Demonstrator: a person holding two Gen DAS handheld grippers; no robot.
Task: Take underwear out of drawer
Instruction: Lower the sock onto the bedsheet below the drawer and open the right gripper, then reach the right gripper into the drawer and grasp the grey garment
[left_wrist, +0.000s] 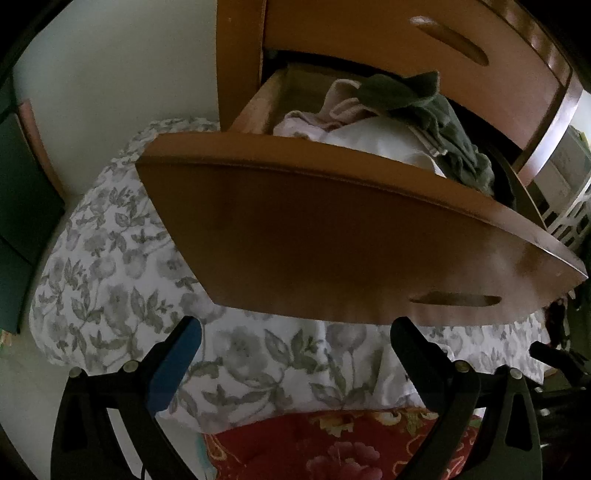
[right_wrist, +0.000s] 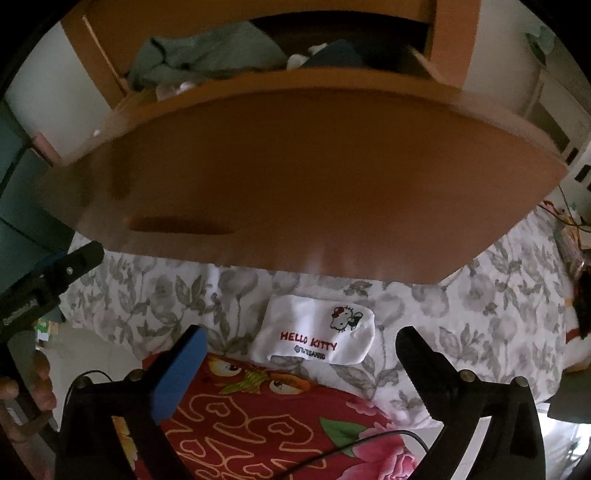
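**A:** Item count, please. What do I have in front of me?

**B:** One pulled-out brown wooden drawer (right_wrist: 280, 177) with a slot handle, filling the upper half of both my views. Inside it, at 12 o'clock in my left view: one dark grey-green garment (left_wrist: 439, 122), one pale pink garment (left_wrist: 332, 107), one white folded piece (left_wrist: 373, 140). More may lie underneath; I cannot tell.

**A:** And the task's thing?

**B:** One white folded underwear with a red "Hello Kitty" print (right_wrist: 314, 336), out of the drawer, lying on the grey-leaf floral bedsheet (right_wrist: 480, 314) at 12 o'clock just beyond my right fingertips, below the drawer front's lower edge. Its near edge lies just beside one red flower-patterned quilt (right_wrist: 266, 417) at 6 o'clock.

**A:** Grippers?

**B:** Two. My right gripper (right_wrist: 301, 350) stands spread wide, nothing between its fingers, the underwear lying free. My left gripper (left_wrist: 295, 339) is likewise spread wide and empty, hanging under the drawer front. It also shows at 9 o'clock in my right view.

**A:** Edges and room?

**B:** The drawer front's bottom edge overhangs the sheet. Open sheet lies at 3 o'clock in the right view and at 9 o'clock in the left. One white slatted basket (left_wrist: 569, 218) sits at 3 o'clock there.
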